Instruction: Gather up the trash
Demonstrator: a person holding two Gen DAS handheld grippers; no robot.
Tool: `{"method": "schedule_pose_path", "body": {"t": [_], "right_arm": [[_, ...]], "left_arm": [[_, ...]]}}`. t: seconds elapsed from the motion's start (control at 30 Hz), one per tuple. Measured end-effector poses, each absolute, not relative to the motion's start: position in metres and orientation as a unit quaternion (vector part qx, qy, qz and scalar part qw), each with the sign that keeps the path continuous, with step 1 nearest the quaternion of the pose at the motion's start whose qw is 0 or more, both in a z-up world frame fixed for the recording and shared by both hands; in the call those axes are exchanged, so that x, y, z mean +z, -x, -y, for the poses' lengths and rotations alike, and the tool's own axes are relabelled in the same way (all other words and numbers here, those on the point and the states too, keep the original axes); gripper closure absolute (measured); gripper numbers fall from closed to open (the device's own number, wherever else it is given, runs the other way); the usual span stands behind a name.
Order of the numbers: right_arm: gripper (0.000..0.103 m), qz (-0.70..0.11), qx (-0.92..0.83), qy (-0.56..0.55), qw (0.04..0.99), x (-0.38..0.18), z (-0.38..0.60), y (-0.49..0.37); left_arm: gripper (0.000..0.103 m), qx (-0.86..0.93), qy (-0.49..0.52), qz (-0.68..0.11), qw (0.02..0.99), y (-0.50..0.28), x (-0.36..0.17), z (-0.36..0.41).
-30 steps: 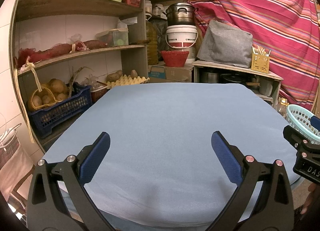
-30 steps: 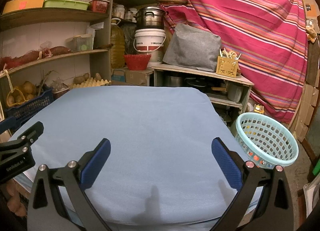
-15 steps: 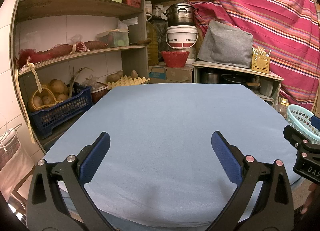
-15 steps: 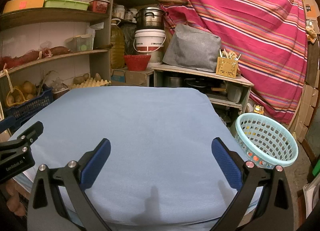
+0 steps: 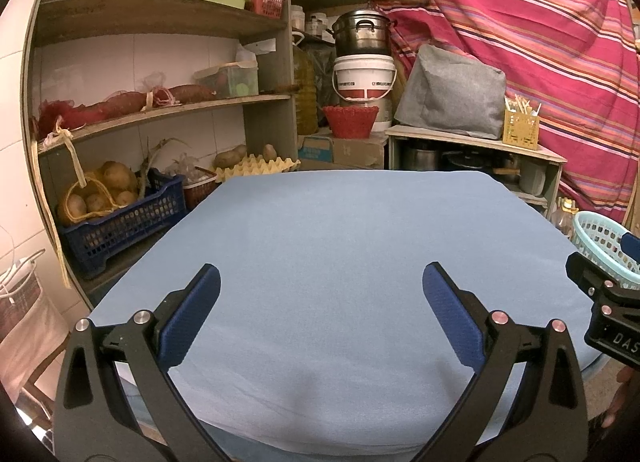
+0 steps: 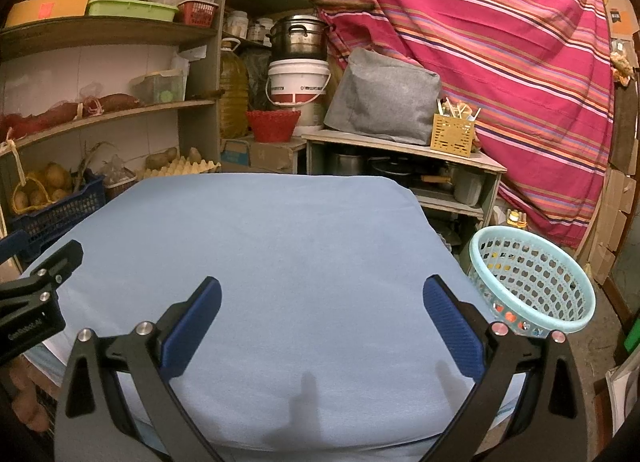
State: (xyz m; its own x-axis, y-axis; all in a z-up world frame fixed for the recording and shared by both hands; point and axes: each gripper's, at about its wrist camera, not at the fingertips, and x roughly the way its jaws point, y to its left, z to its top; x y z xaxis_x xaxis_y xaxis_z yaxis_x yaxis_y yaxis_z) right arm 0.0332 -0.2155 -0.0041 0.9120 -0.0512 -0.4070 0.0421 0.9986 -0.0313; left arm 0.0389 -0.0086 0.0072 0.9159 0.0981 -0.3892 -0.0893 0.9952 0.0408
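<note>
Where left view clips it, basket (image 6: 532, 274) whole, right claw (image 6: 320, 298) agape

we note the left gripper (image 5: 320, 286): two black angular arms with triangular cut-outs, each carrying two round silver screws near the knuckle. its fingers (image 5: 192, 318) bear dark blue textured pads. the right gripper (image 6: 320, 298) is of the same build, black frame, silver screws, blue ribbed pads on the fingers (image 6: 450, 332). white lettering marks each unit's black side: "das" seen in the left wrist view, a small line of print, too fine to read surely, in the right.
</note>
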Motion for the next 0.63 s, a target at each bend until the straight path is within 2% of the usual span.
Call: {"method": "schedule_pose_path", "body": {"t": [0.63], "right_arm": [[0.005, -0.203, -0.026, 0.012, 0.979, 0.000, 0.228, -0.035]], "left_arm": [[0.005, 0.048, -0.011, -0.197, 0.979, -0.037, 0.010, 0.009]]}}
